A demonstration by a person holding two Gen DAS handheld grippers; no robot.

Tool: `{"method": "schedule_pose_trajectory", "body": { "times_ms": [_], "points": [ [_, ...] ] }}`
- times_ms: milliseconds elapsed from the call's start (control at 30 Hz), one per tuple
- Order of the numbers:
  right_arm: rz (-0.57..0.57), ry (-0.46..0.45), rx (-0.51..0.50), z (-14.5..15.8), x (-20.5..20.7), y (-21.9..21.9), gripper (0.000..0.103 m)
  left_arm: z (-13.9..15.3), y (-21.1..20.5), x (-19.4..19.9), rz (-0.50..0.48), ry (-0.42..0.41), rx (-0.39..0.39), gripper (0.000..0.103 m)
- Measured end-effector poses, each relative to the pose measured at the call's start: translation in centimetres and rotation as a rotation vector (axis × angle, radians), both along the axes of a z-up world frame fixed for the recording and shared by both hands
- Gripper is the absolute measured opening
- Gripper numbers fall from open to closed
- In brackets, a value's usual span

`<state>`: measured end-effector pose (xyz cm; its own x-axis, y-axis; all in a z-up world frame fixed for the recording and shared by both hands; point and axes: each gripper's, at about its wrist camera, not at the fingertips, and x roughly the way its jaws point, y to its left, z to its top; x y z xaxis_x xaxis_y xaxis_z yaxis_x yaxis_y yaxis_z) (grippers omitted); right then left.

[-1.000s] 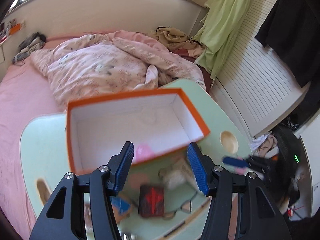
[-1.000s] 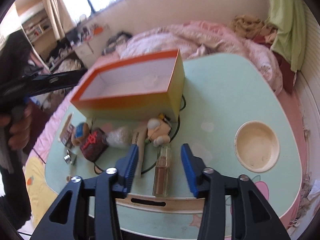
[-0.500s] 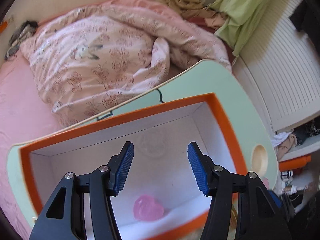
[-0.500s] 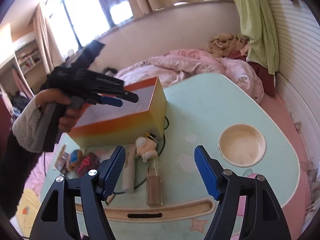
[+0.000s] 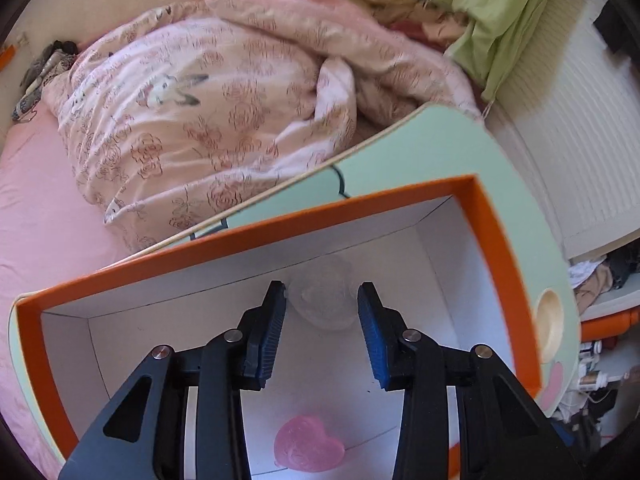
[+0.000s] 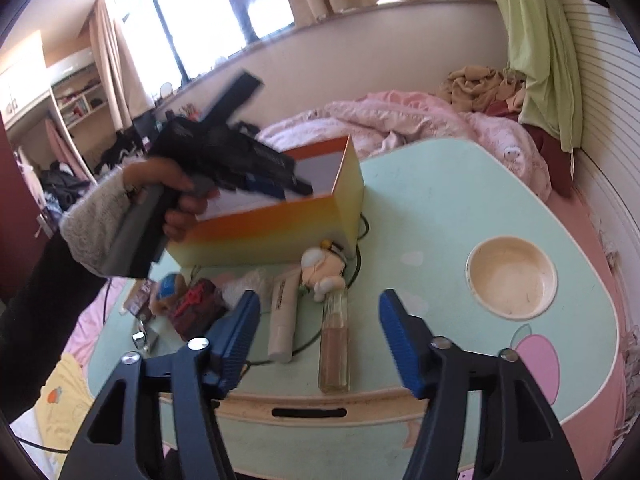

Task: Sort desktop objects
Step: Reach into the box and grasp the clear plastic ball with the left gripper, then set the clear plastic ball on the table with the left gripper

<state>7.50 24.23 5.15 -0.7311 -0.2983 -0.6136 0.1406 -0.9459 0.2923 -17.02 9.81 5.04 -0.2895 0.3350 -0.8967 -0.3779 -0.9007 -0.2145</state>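
Currently | left gripper [image 5: 322,334] hovering empty, fingers wide, inside orange-rimmed white cardboard box [image 5: 256,240] above pink heart [image 5: 308,450] | right gripper [image 6: 320,340] spreading wide over slim glass bottle [image 6: 335,350] on counter | next: closing on bottle.

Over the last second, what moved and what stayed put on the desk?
The left gripper moved forward from the desk's near edge to above the orange box, open and empty. The right gripper pulled up and back from the glass bottle, its jaws spread wider, without gripping it. The pink heart in the box, the bottle, the white tube and the plush toy stayed put.
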Motion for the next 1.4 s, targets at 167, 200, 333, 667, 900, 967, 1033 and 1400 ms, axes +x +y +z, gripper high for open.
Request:
{"method": "schedule_pose_trajectory", "body": {
  "times_ms": [167, 200, 333, 667, 900, 967, 1033, 1400],
  "points": [
    [-0.017, 0.007, 0.005, -0.1, 0.6, 0.0, 0.057, 4.6, -2.2, 4.1, -0.027, 0.093, 0.112, 0.039],
    [-0.023, 0.012, 0.004, 0.0, 0.7, 0.1, 0.057, 5.7, -2.8, 5.4, -0.043, 0.110, 0.130, 0.039],
    [-0.047, 0.005, -0.031, 0.4, 1.0, 0.9, 0.057, 6.6, -3.9, 13.2, -0.156, 0.123, 0.158, 0.039],
    [-0.055, 0.011, 0.001, 1.2, 2.2, -0.7, 0.058, -0.1, -4.2, 20.5, -0.070, 0.147, 0.131, 0.039],
    [-0.057, 0.004, 0.002, 0.9, 2.9, -1.6, 0.058, 0.4, -4.0, 23.6, -0.006, 0.362, 0.096, 0.055],
    [-0.062, -0.002, -0.003, 0.8, 3.2, -1.7, 0.061, 0.9, -5.6, 25.0, 0.051, 0.419, 0.150, 0.064],
    [-0.061, -0.014, -0.007, 0.4, 3.5, -2.0, 0.062, 1.2, -8.2, 26.6, 0.160, 0.473, 0.220, 0.072],
    [0.039, -0.049, 0.027, -0.4, 3.7, -5.6, 0.062, -2.6, -13.6, 30.5, 0.387, 0.467, 0.074, 0.080]
  ]
}}
